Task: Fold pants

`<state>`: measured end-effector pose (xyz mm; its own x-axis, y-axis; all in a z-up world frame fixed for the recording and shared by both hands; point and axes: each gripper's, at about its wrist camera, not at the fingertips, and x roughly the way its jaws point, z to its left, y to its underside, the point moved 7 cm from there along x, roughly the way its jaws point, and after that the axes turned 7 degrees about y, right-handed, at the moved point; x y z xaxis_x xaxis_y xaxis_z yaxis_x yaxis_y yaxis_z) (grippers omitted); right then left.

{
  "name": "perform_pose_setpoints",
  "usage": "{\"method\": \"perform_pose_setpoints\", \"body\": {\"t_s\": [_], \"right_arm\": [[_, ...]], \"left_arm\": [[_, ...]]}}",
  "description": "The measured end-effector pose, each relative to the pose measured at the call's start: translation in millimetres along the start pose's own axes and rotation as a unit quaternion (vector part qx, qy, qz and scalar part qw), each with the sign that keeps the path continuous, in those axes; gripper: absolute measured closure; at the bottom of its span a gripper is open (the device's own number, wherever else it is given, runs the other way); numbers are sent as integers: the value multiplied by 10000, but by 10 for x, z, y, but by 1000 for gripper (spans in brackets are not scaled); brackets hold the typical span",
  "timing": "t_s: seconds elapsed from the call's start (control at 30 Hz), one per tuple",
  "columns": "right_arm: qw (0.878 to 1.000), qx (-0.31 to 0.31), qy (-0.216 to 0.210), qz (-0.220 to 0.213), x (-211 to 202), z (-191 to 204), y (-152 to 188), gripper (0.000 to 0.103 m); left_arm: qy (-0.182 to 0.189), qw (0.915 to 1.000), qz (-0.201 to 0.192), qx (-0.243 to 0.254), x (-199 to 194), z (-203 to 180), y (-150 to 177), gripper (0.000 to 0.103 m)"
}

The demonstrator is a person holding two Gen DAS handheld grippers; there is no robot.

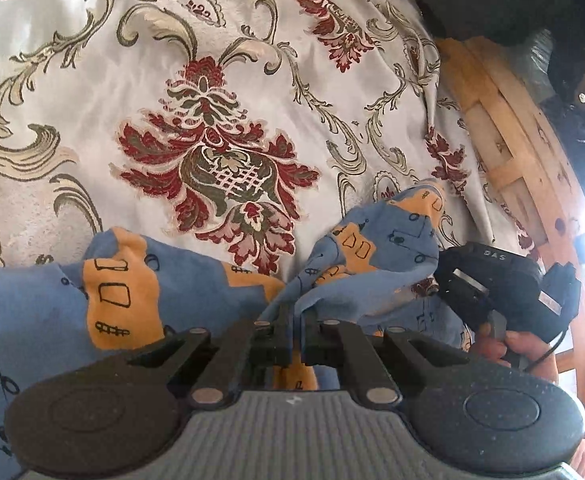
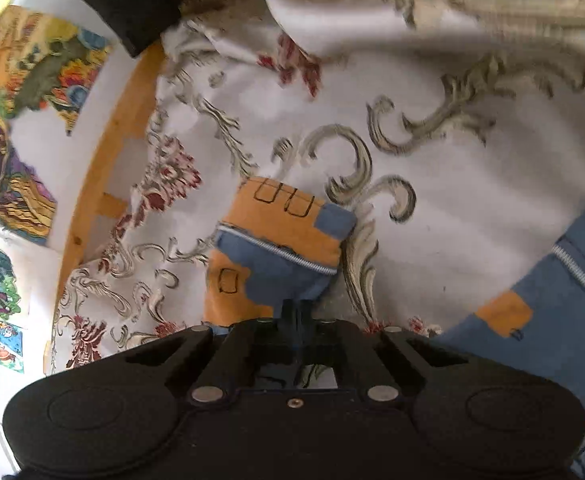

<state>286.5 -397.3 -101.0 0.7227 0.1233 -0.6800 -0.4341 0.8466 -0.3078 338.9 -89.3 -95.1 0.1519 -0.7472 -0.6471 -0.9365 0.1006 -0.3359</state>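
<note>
Blue and orange across the pale floral cloth [image 1: 212,60]: pants [image 1: 112,288], bunched and half lifted, not yet flat. Looked mid-fold, early on, with nothing laid over so far.

Left tongs [image 1: 295,312] pressed together on a ridge of blue fabric, pulled up into a peak right at the tips. Right tongs [image 2: 297,308] likewise closed, pinching the pants near a white-stitched hem, with an orange patch just beyond. Seen also from the left camera: a hand [image 1: 508,350] around the right handle, off past the far fold. Between the two grips, sagged; draped down onto the cloth on both sides.

To do it well from here, as judged:
- Needed both pinches kept firm, with no easing until the fabric lay down.
- Called for drawing the two grips apart first, to take out the sag and the twist between them.
- Wanted the held edge carried level, low over the cloth, so as not to drag the rest into wrinkles.
- Best set down hem on hem, edges matched, then released one side at a time.

Risk worth a shout: soft knit, likely to slip or stretch if yanked. Could not tell which leg sat in which grip.
</note>
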Motion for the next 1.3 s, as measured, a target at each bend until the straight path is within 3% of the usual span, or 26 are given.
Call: {"method": "perform_pose_setpoints", "body": {"t_s": [0.33,0.8,1.07,1.13,1.17,1.3], "right_arm": [[9989,-390,-140,-224,-351,8,-62,103],[9924,-1073,-285,-522,-1114,11,-12,103],[9964,-787,-102,-315,-1059,-319,197,103],[9966,-777,-82,-260,-1024,-362,240,95],[9976,-663,-71,-194,-996,-407,259,85],[9982,-540,-110,-221,-949,-486,303,62]], "left_arm": [[-91,9999,-33,65,-62,-45,18,99],[123,9942,420,978,-77,-519,393,99],[-27,9908,713,1152,13,-566,607,99],[-53,9906,721,1159,9,-558,611,99],[-62,9906,722,1159,4,-557,613,99],[-83,9907,730,1147,9,-563,610,99]]}}
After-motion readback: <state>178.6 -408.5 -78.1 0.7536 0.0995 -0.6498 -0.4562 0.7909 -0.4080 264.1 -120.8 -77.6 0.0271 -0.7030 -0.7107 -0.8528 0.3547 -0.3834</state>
